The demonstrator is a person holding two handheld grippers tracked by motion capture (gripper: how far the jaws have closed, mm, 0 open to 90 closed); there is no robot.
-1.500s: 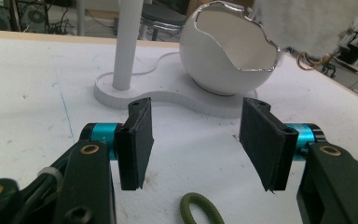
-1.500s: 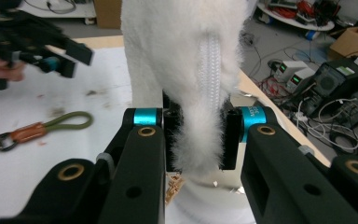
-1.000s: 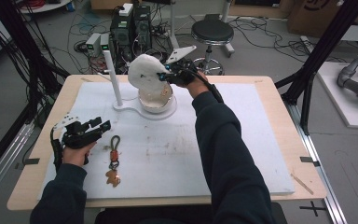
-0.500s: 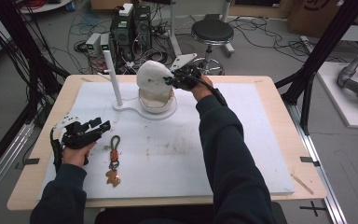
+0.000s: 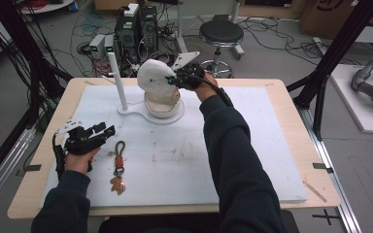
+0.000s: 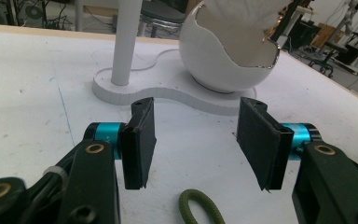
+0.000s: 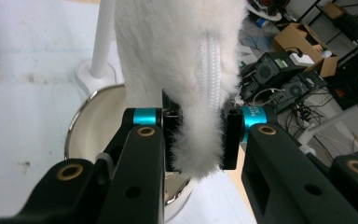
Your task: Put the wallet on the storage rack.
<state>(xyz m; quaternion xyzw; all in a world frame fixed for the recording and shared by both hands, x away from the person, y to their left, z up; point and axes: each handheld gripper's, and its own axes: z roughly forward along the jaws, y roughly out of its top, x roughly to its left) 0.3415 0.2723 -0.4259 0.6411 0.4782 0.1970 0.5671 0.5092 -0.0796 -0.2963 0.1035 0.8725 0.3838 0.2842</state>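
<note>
A white fluffy pouch (image 5: 155, 77) with a zip seam (image 7: 210, 70) hangs upright, its lower end down in a white egg-shaped bowl (image 5: 164, 110) with a gold rim. My right gripper (image 5: 176, 80) is shut on the pouch's side, and in the right gripper view (image 7: 200, 135) the pads pinch the fur beside the seam. My left gripper (image 5: 108, 130) rests low at the table's left, open with nothing between its pads (image 6: 193, 140). A keychain (image 5: 119, 167) with a green cord loop (image 6: 200, 207) lies on the mat just in front of it.
The bowl stands on a white base (image 5: 128, 110) with an upright white post (image 5: 118, 80) to its left. A white mat (image 5: 252, 160) covers most of the wooden table. Behind the table are computers, cables and a stool (image 5: 221, 34).
The right gripper has shifted slightly with the pouch, which now hangs more upright over the bowl. The left gripper has stayed put.
</note>
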